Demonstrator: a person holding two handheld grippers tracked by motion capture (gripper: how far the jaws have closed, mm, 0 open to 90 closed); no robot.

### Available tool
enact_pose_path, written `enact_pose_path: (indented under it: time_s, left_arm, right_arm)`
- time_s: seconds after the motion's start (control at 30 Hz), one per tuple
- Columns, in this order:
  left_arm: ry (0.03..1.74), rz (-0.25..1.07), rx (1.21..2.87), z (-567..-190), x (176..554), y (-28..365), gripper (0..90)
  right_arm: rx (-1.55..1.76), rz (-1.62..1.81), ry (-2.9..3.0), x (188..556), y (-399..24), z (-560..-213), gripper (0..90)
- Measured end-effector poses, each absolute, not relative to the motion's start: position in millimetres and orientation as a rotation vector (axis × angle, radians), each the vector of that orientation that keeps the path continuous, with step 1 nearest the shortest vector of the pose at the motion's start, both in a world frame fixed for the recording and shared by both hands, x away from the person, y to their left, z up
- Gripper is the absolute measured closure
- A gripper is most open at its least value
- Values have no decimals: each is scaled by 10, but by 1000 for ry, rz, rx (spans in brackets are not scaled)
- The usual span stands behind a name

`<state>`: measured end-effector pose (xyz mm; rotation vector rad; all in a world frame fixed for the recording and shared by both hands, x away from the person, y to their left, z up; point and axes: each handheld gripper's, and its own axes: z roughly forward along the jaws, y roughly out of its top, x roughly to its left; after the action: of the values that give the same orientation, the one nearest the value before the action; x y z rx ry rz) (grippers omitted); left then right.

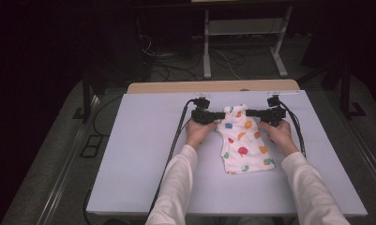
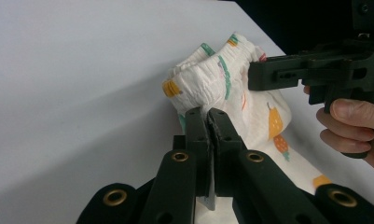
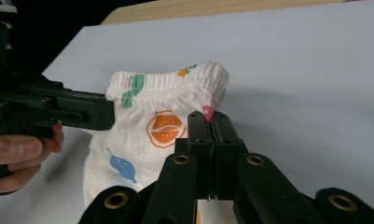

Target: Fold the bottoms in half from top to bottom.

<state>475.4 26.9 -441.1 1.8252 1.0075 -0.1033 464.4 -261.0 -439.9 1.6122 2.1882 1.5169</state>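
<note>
Between both tongs — patterned shorts (image 1: 243, 140), waistband corners pinched, legs trailing nearward.

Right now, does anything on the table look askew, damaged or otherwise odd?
Nothing stands out. The printed garment lies on the white table, its elastic end bunched because the left gripper and right gripper pinch it on either side. No tears or spills visible.

Pale lavender-grey rectangular tabletop (image 1: 143, 154) with a light wooden far edge.
Bearing one small white cloth garment (image 1: 244, 149) printed with colourful fruit shapes, lying right of centre.
</note>
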Motion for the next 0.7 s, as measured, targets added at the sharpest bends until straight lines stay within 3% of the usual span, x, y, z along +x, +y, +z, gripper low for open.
enact_pose_path:
  time_s: [0.7]
  left_arm:
    - [922,-108,1809,-4201,4492,310,878]
  right_arm:
    - [1562,1570,2201,4426,-2672,-4295,872]
